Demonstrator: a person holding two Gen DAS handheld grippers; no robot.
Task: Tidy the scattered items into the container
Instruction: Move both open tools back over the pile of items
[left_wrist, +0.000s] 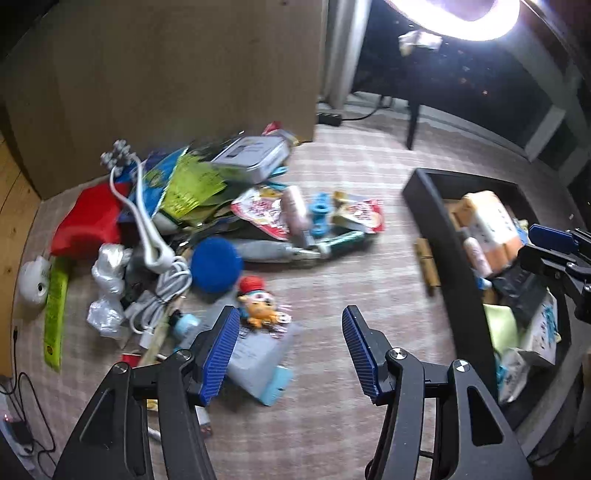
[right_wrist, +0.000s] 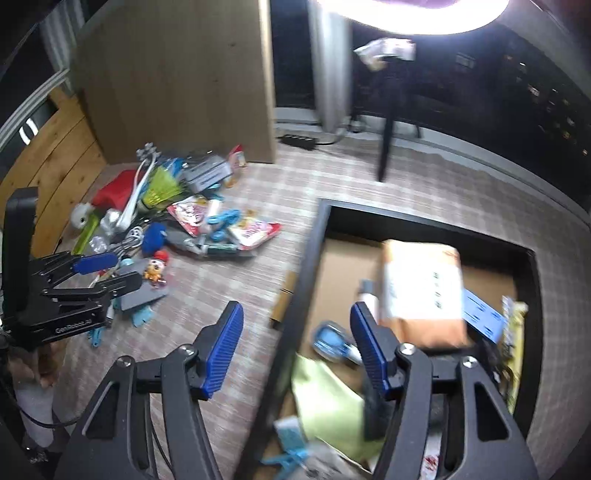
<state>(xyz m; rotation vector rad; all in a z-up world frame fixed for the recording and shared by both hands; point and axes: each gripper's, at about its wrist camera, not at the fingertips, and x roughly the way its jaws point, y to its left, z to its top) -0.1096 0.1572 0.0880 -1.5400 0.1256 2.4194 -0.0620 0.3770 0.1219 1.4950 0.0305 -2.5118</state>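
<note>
A pile of scattered items (left_wrist: 229, 206) lies on the checked carpet: a red piece (left_wrist: 88, 221), a metal tin (left_wrist: 251, 155), snack packets, a blue ball (left_wrist: 216, 264), a white cable (left_wrist: 162, 295) and a small red-hatted toy figure (left_wrist: 255, 299). My left gripper (left_wrist: 291, 350) hangs open just in front of the toy, beside a grey pouch (left_wrist: 258, 358), with nothing between its fingers. The black-walled container (right_wrist: 306, 273) on the right holds an orange-white package (right_wrist: 421, 288), a green cloth (right_wrist: 325, 402) and other bits. My right gripper (right_wrist: 297, 347) is open and empty above the container's left wall.
A tall wooden cabinet panel (left_wrist: 166, 66) stands behind the pile. A black power strip (left_wrist: 328, 118) and a chair leg (left_wrist: 413, 122) are at the back. A small wooden block (right_wrist: 284, 299) lies against the container's outer wall. Black cables (left_wrist: 22, 424) run at the lower left.
</note>
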